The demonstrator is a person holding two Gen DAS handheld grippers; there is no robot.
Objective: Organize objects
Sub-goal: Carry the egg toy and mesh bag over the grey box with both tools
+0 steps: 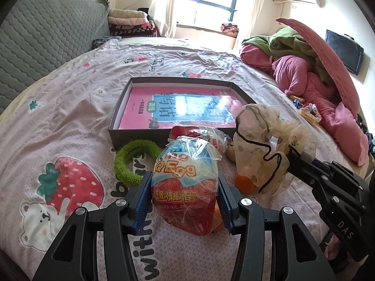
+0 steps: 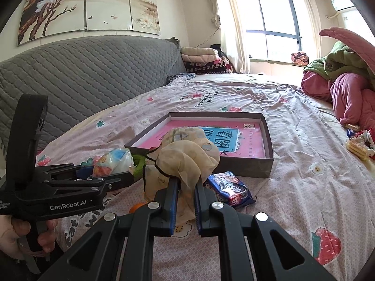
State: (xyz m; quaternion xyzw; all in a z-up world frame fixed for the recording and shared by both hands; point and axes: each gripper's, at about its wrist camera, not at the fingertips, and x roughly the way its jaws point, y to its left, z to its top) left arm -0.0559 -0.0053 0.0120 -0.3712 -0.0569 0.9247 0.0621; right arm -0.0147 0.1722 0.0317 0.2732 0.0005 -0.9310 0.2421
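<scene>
Toy egg (image 1: 185, 187), wrapped, being pinched by left gripper (image 1: 185, 201) above the bedsheet (image 1: 70, 121); cream bag (image 2: 187, 157) being clamped by right gripper (image 2: 185, 201). Carrying both level toward the open box (image 1: 121, 107), probably, avoiding crushing the film.

A grey quilted headboard (image 2: 89, 75) stands behind the bed. Folded blankets (image 2: 201, 58) lie stacked near the window (image 2: 271, 23). A painted panel (image 2: 86, 7) hangs above.
</scene>
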